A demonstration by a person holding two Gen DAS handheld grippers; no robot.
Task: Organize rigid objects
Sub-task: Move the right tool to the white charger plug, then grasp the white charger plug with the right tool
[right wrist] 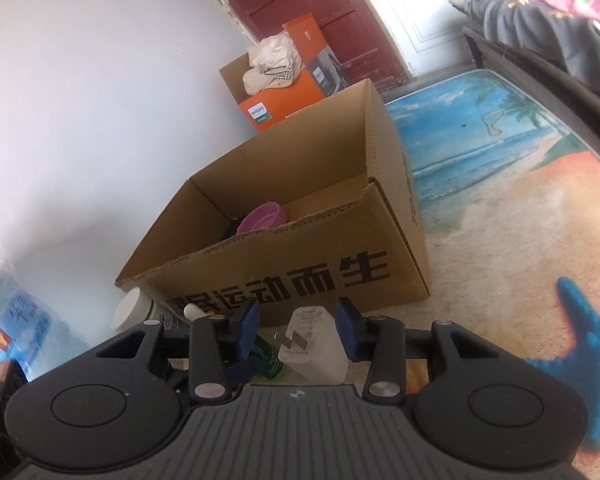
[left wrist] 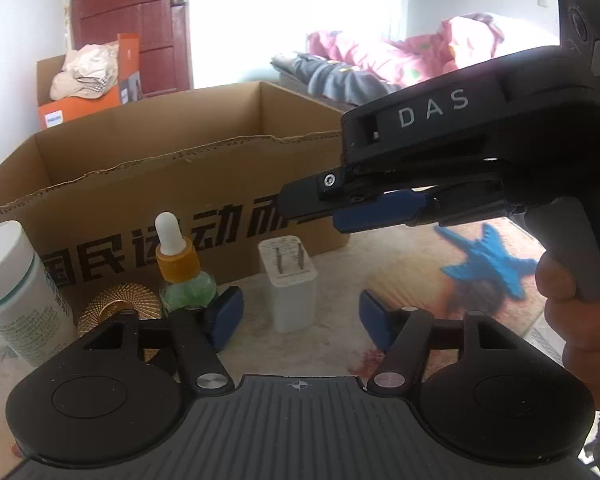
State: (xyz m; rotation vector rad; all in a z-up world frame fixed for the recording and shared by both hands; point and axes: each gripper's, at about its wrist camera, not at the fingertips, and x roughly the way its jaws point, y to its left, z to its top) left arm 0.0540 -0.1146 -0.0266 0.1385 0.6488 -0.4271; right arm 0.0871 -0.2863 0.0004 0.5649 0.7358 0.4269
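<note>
Jaws: both grippers apart, clamping nothing. White charger upright on mat, ahead between left gripper fingers, untouched; also between right gripper fingers. Cardboard box behind.

Beach-print floor mat carries cardboard box, white charger, dropper bottle, white bottle.

Both wrist views low, close, facing the cardboard box, sharing the white charger
</note>
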